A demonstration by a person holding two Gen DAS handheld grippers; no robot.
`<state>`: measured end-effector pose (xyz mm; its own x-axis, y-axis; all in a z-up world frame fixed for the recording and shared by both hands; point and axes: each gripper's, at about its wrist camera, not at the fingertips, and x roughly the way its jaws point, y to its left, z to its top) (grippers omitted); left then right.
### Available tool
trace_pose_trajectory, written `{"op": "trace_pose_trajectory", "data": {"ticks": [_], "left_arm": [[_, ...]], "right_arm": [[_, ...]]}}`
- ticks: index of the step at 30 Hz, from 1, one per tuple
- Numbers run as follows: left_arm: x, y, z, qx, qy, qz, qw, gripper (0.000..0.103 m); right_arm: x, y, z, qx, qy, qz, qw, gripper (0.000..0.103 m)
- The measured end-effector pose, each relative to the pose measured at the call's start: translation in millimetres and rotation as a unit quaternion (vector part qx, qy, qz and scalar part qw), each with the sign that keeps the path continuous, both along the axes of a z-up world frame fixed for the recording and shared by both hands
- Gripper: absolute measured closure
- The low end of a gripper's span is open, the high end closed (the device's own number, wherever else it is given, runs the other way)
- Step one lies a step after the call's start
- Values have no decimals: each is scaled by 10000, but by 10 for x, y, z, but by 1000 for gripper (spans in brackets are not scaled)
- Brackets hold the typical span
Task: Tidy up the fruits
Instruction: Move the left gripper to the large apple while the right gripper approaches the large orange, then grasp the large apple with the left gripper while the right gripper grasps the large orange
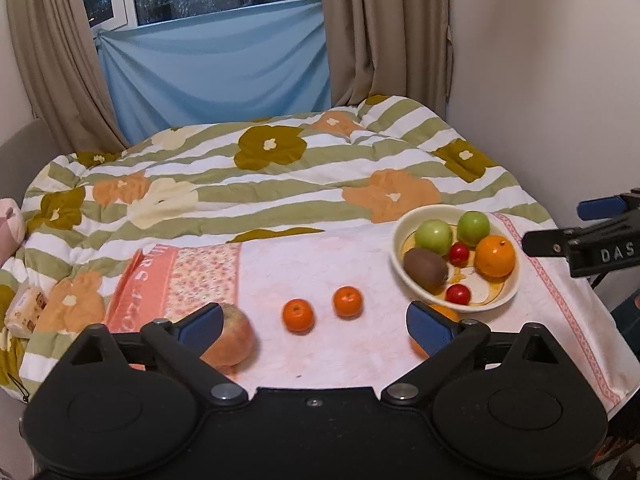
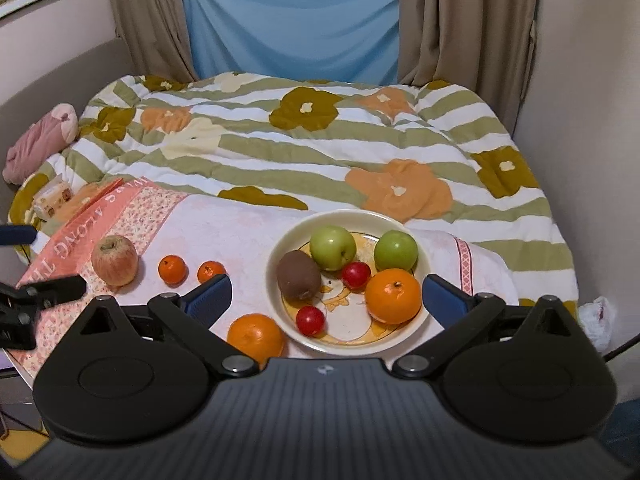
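Observation:
A cream bowl (image 2: 348, 214) on the pink towel holds two green apples (image 2: 333, 253), a kiwi (image 2: 299, 275), an orange (image 2: 394, 296) and two small red fruits (image 2: 356, 274). Outside it lie a second orange (image 2: 256, 338), two tangerines (image 2: 173, 269) and a red apple (image 2: 115, 266). My right gripper (image 2: 328, 295) hangs open in front of the bowl, holding nothing. My left gripper (image 1: 314, 328) is open and empty; the tangerines (image 1: 298, 315) lie beyond its gap, the apple (image 1: 234, 340) behind its left finger. The bowl (image 1: 480, 308) sits to its right.
The pink towel (image 1: 320, 264) lies over a striped flowered quilt (image 1: 280, 184) on a bed. A tissue pack (image 2: 52, 196) and a pink plush (image 2: 40, 140) sit at the left edge. A wall (image 2: 592, 120) runs along the right side, with curtains (image 2: 464, 20) behind.

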<state>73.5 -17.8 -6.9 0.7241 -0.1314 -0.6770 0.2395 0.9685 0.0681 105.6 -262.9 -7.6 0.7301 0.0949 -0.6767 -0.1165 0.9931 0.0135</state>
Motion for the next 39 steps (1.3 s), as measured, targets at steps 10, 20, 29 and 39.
{"op": "trace_pose_trajectory", "data": {"ticks": [10,20,29,39], "left_arm": [[225,584,-203,29,206,-186,9996,3],[586,895,-609,466,422,-536,9966,3],[895,1023,-945,365,582,-767,9947,4],[1189,1025,-1242,323,915,-1102,9892,14]], "right_arm": [[-108,552,-180,-295,282,-760,9963,0],[-80,893,-561,-41,482,-1403,9889,0],[82,948,-944,257,658,-1804,9811,0],[299,939,-1287,369,802,-2017,9755,0]]}}
